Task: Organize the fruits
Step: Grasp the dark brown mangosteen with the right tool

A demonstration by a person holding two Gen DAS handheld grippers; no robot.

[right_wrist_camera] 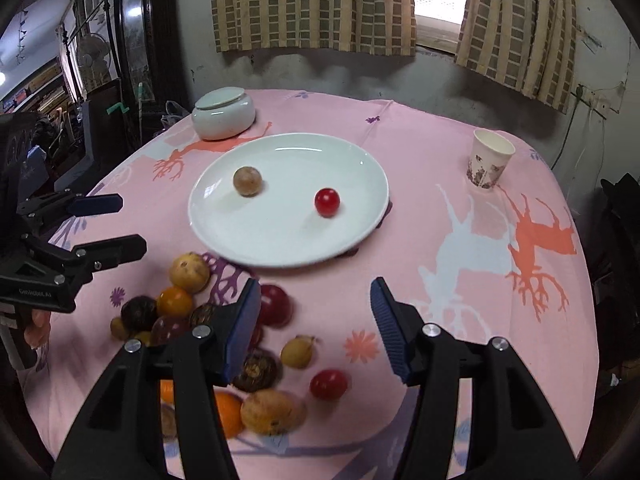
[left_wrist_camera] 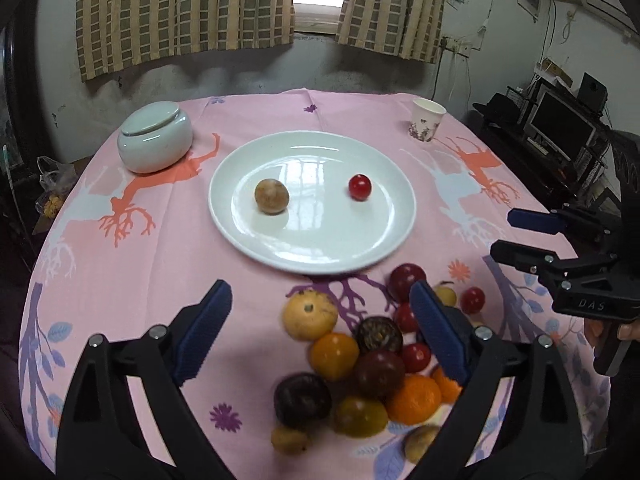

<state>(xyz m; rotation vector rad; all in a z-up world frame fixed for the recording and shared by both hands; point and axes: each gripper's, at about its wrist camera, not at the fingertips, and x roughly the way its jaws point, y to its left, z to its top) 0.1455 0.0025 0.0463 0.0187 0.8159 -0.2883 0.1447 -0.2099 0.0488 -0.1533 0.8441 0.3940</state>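
Both grippers, L & R, tilted down, fingers apart, nothing held.

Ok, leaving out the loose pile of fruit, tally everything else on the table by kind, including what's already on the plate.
White plate: 1
Lidded ceramic jar: 1
Paper cup: 1
Brown round fruit: 1
Red round fruit: 1
Total: 5

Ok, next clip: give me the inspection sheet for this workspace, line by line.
Surface: table under pink printed cloth.
Job's things: white plate holds one brown fruit and one red fruit; mixed fruit pile on the cloth in front of it.
Clutter: lidded ceramic jar, paper cup.
Grippers: left gripper open, empty; right gripper open, empty.
Cables: wall wiring at right.
Surroundings: curtains, monitor.
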